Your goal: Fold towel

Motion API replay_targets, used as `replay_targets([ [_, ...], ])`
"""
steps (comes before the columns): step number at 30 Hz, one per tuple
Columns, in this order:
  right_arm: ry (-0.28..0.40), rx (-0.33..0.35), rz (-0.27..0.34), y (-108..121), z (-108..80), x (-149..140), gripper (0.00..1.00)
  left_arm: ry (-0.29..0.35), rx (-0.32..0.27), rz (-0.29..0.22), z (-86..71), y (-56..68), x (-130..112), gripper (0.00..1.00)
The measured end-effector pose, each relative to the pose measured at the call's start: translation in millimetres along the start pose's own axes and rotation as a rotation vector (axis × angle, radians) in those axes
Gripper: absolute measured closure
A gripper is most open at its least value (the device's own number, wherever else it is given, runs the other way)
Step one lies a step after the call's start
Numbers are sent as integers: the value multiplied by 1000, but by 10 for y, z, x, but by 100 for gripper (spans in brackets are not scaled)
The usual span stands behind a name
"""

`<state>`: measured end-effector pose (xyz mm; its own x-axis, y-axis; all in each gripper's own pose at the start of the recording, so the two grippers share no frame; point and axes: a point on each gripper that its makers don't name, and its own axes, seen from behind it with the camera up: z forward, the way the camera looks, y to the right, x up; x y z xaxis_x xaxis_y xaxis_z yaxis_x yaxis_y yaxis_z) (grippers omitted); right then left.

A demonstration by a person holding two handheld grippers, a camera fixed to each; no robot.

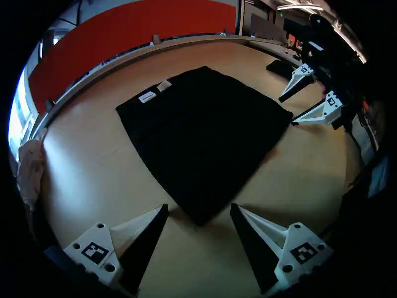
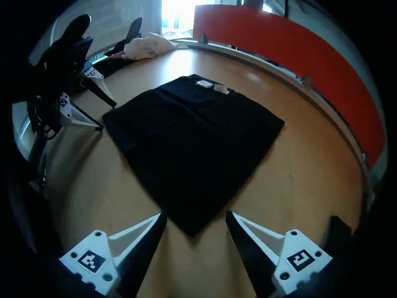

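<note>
Left gripper (image 1: 198, 206) hovering low, fingers spread wide, gripping nothing. Right gripper (image 2: 195, 214) likewise gaping wide, empty. Black towel (image 1: 203, 134) lying flat on wooden table (image 1: 89, 164), directly ahead of both claws. One corner pointing into each claw's gap, just short of fingertips. Claws facing adjacent corners of one edge, equally near. Towel looking near-square, long axis unclear. White tags (image 1: 148, 97) lying beyond, at far side. Likely next: short forward dip onto corners.
</note>
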<state>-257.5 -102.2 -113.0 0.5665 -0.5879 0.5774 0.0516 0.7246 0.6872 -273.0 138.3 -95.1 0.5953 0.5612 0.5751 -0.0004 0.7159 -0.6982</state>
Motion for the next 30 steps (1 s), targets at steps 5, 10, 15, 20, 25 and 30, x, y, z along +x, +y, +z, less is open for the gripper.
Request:
replay_targets([
  [5, -4, 11, -4, -17, 12, -21, 14, -12, 2, 1, -1, -5, -5, 12],
  [10, -5, 31, 8, -54, 25, -32, 25, -16, 4, 1, -4, 14, -8, 18],
  [15, -4, 40, 21, -69, 23, -38, 33, -17, 4, 3, -7, 63, -9, 32],
  [20, -4, 45, 16, -98, 20, -34, 44, -17, 8, -8, -2, 77, -7, 36],
  [25, -4, 45, 16, -113, 16, -32, 54, -21, 11, -9, -7, 71, -10, 41],
  [30, -4, 40, 21, -114, 15, -32, 71, -26, 14, -13, -16, 77, -16, 53],
])
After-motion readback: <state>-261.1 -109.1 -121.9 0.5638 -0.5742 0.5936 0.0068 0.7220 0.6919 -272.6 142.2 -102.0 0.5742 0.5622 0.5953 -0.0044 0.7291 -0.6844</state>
